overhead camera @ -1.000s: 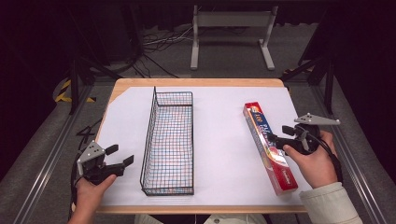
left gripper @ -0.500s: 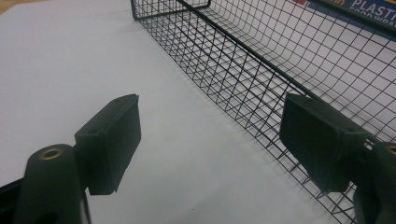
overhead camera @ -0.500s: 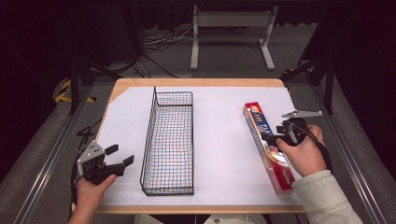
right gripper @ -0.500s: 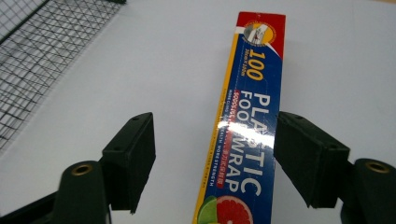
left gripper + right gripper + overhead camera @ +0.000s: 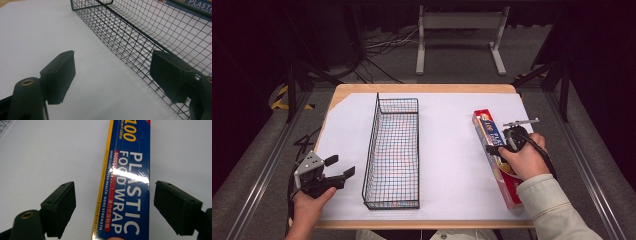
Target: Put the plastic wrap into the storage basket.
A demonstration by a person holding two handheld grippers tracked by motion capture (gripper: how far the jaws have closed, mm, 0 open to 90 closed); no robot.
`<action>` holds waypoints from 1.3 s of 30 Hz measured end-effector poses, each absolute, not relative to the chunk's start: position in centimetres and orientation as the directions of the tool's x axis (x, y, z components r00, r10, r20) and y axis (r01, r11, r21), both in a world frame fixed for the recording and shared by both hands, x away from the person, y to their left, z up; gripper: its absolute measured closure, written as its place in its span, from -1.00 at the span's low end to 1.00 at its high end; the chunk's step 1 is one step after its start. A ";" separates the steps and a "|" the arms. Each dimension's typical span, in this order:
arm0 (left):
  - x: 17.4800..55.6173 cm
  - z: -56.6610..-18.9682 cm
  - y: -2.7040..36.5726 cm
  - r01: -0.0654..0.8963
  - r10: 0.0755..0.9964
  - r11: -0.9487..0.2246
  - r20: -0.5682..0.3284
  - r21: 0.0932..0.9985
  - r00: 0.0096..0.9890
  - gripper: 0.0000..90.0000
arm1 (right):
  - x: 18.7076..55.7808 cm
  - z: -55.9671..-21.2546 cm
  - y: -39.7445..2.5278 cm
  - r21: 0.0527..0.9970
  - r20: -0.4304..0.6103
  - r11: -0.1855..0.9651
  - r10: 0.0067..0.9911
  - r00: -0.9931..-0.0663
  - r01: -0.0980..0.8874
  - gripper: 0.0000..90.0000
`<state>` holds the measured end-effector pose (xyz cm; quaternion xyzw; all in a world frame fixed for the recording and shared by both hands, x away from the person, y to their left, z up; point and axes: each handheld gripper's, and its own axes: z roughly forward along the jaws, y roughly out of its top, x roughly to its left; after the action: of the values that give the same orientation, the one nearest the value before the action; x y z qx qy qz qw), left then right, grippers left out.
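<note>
White table (image 5: 452,150) – long blue (glossy) plastic-wrap box (image 5: 127,187)

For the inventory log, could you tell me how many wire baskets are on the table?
1. The wire basket stands left of the table's middle, lengthwise, between the left gripper and the plastic wrap box.

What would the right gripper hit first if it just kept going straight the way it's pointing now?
Most likely the plastic wrap box. In the right gripper view the right gripper has its jaws open, one on each side of the box, which lies between and ahead of them on the white table cover. How far off the box is, is unclear.
</note>
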<state>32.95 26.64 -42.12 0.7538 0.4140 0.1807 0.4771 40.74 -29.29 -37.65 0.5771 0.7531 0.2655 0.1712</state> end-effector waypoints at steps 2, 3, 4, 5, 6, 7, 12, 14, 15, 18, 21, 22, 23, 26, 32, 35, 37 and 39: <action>32.9 -42.1 26.7 0.451 0.797 -0.202 -0.122 0.869 0.592 -0.52 | 41.0 -38.1 -29.2 0.583 0.043 0.193 0.963 -0.266 0.789 -0.59; 32.9 -42.1 26.7 0.450 0.798 -0.201 -0.122 0.870 0.591 -0.52 | 41.1 -38.3 -29.2 0.579 0.041 0.192 0.964 -0.264 0.792 -0.59; 32.9 -42.1 26.7 0.449 0.797 -0.198 -0.124 0.871 0.591 -0.53 | 41.2 -38.5 -29.2 0.577 0.038 0.192 0.964 -0.261 0.794 -0.59; 32.9 -42.2 26.7 0.450 0.797 -0.199 -0.123 0.871 0.591 -0.52 | 41.3 -38.6 -29.2 0.572 0.039 0.189 0.966 -0.256 0.798 -0.59; 32.9 -42.2 26.7 0.450 0.797 -0.199 -0.123 0.871 0.591 -0.52 | 41.3 -38.8 -29.1 0.570 0.036 0.188 0.967 -0.253 0.800 -0.58; 33.0 -42.2 26.8 0.450 0.799 -0.196 -0.124 0.871 0.589 -0.52 | 41.4 -39.0 -29.1 0.563 0.035 0.183 0.969 -0.245 0.806 -0.56; 33.0 -42.2 26.7 0.452 0.798 -0.202 -0.121 0.869 0.590 -0.52 | 41.6 -39.6 -28.9 0.540 0.024 0.184 0.972 -0.233 0.821 -0.53; 33.0 -42.2 26.7 0.453 0.799 -0.199 -0.124 0.869 0.589 -0.52 | 41.6 -39.9 -28.8 0.513 0.033 0.157 0.979 -0.202 0.844 -0.52; 33.0 -42.2 26.7 0.453 0.799 -0.198 -0.125 0.869 0.588 -0.52 | 41.7 -40.0 -28.7 0.505 0.032 0.155 0.980 -0.197 0.849 -0.50; 33.0 -42.2 26.7 0.453 0.798 -0.199 -0.124 0.869 0.589 -0.52 | 41.9 -40.3 -28.5 0.487 0.021 0.153 0.982 -0.187 0.860 -0.48; 33.0 -42.2 26.7 0.453 0.799 -0.198 -0.125 0.869 0.589 -0.52 | 42.0 -40.6 -28.4 0.468 0.017 0.154 0.983 -0.183 0.870 -0.43; 33.0 -42.2 26.7 0.454 0.799 -0.197 -0.126 0.869 0.588 -0.52 | 42.1 -40.6 -28.3 0.459 0.013 0.158 0.983 -0.184 0.874 -0.39; 33.0 -42.2 26.7 0.455 0.799 -0.197 -0.127 0.868 0.588 -0.52 | 42.1 -40.7 -28.3 0.451 0.009 0.158 0.983 -0.181 0.878 -0.34; 33.0 -42.2 26.7 0.454 0.799 -0.197 -0.126 0.869 0.588 -0.52 | 42.2 -40.7 -28.3 0.432 -0.007 0.156 0.985 -0.170 0.888 -0.19; 33.0 -42.2 26.7 0.456 0.799 -0.196 -0.129 0.868 0.588 -0.52 | 42.3 -40.6 -28.1 0.417 -0.027 0.144 0.989 -0.147 0.897 -0.12; 32.8 -42.1 26.7 0.457 0.797 -0.191 -0.135 0.869 0.589 -0.52 | 42.3 -40.5 -28.1 0.414 -0.026 0.140 0.989 -0.142 0.899 -0.11; 32.7 -42.1 26.7 0.454 0.796 -0.196 -0.129 0.869 0.591 -0.52 | 42.3 -40.5 -28.1 0.411 -0.017 0.133 0.990 -0.138 0.902 -0.11; 32.5 -42.1 26.7 0.451 0.796 -0.197 -0.126 0.871 0.592 -0.52 | 42.3 -40.4 -28.1 0.409 0.005 0.111 0.992 -0.124 0.906 -0.10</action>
<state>32.47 26.68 -42.10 0.7524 0.4144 0.1802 0.4792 42.30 -28.13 -40.40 0.6476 0.7326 0.1586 0.1367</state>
